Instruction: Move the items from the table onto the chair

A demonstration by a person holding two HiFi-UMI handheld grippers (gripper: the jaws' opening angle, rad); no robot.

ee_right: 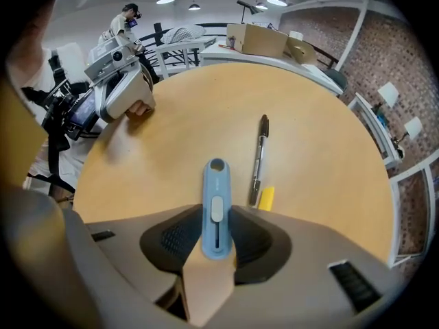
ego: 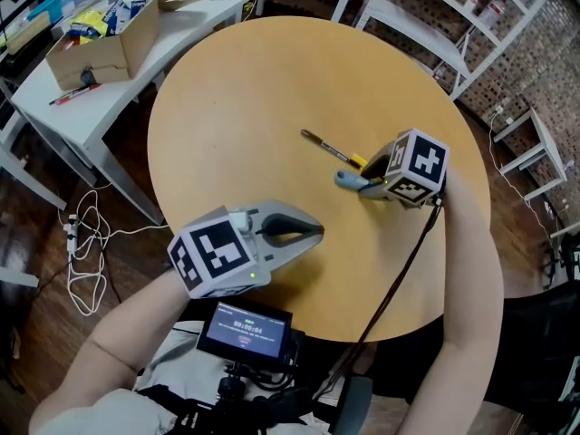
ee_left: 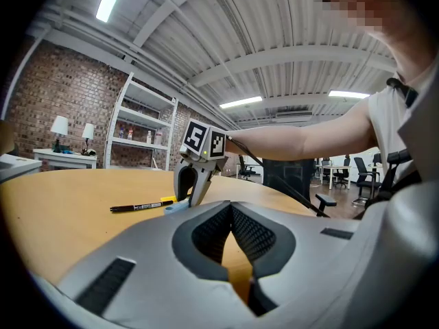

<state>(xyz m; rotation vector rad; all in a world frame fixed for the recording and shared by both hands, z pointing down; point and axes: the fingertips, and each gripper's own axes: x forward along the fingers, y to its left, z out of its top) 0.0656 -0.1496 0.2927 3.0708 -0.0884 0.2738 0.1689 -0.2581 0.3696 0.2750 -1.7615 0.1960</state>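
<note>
right gripper view: the right gripper (ee_right: 214, 237) points steeply down at the table (ee_right: 171, 136), its jaws apart with the blue cutter (ee_right: 216, 204) lying between them.
grip state, right: released; the pads stand just beside the cutter's two long sides and no squeeze shows.
grip state, left: the left gripper (ego: 308, 234) is clenched on nothing, tips together, held low over the near edge of the table.
where the cutter is: flat on the tabletop, on the person's right half, directly under the right jaws.
long axis: the cutter runs straight away from the right gripper's camera, in line with the gap, so the jaws would close across its narrow width.
which hand is nearer: the right, already astride it; the left is well apart.
neighbour: a pen (ee_right: 259, 160) lies just beside the cutter on the outer side, nearly parallel and not touching it, with a yellow piece (ee_right: 266, 197) at its near end; whether that is part of the pen i cannot tell.
step in hand: judged, closing on the cutter to lift it; nothing has left the table yet.
risk: judged, the outer jaw sits close to the yellow piece and could nudge it.
chair: not made out for certain in any view.
</note>
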